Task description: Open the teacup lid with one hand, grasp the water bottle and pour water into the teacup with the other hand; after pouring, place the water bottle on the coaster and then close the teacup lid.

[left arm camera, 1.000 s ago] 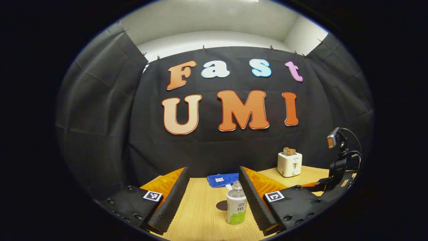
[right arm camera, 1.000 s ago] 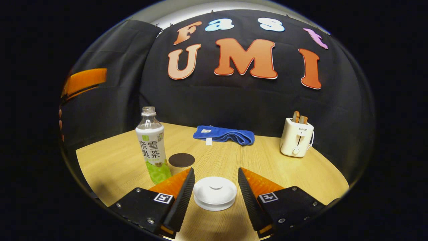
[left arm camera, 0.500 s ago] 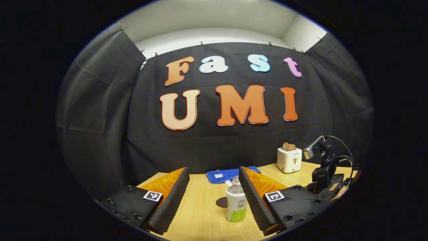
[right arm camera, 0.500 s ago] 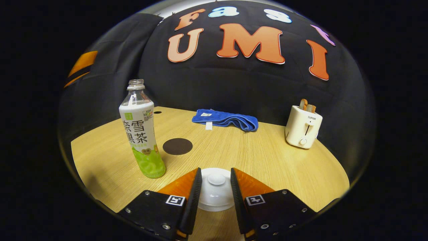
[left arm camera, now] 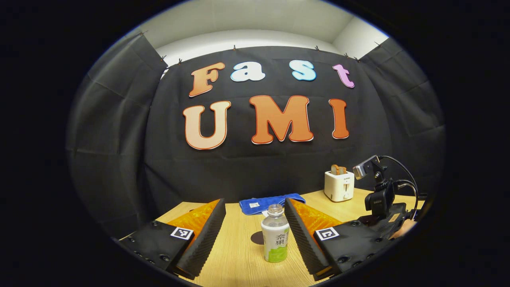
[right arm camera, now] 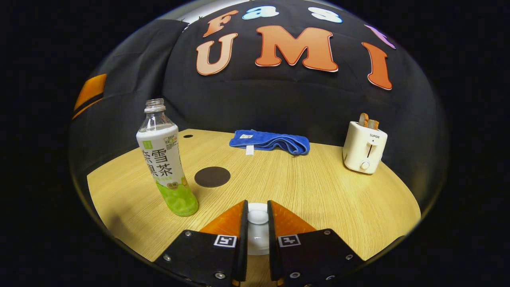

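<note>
The right gripper [right arm camera: 257,217] stands closed on the small knob of the white teacup lid [right arm camera: 257,239], one finger on each side; the cup beneath is hidden by the fingers. The left gripper [left arm camera: 255,233] is wide open and holds nothing, with the water bottle [left arm camera: 275,239] upright on the table [left arm camera: 235,259] ahead, between its fingers but untouched. Risk one: the knob is small and smooth, so a tilted lift could let the lid slip out and drop onto the cup. Risk two: the bottle appears uncapped and tall, so an off-centre approach by the open fingers could tip it and spill. Count: one bottle, one lid, one dark round coaster [right arm camera: 212,176] just beside the bottle, one folded blue cloth [right arm camera: 271,142], one toaster [right arm camera: 364,147], two grippers.
</note>
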Demonstrator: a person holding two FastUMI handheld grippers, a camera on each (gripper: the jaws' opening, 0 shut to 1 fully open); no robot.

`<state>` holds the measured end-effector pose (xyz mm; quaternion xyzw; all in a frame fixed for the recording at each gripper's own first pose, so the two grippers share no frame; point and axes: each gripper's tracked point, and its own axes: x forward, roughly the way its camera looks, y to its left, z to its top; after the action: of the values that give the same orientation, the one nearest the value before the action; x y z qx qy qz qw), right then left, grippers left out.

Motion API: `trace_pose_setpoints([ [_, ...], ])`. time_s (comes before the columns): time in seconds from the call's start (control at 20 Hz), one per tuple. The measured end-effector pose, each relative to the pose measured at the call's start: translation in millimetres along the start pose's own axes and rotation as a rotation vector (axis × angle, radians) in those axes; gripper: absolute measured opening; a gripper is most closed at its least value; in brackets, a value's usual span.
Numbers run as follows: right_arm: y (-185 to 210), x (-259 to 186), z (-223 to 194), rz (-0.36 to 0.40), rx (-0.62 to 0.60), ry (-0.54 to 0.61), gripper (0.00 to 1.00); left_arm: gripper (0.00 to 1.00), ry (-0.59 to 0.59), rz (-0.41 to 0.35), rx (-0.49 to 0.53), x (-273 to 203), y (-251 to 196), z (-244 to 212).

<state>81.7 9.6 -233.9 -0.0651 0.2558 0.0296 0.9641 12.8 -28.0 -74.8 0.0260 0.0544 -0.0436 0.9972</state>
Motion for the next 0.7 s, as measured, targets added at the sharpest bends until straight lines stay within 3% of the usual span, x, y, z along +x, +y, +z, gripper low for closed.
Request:
trace_pose_setpoints([
  [0.35, -3, -15, 24, 0.015, 0.048, -0.077, 0.22, 0.95, 0.020, -0.089, -0.033, 7, -26, -25],
  [0.7, -13, -39, 48, 0.014, 0.074, -0.155, 0.22, 0.96, 0.093, -0.099, -0.046, 20, -39, -75],
])
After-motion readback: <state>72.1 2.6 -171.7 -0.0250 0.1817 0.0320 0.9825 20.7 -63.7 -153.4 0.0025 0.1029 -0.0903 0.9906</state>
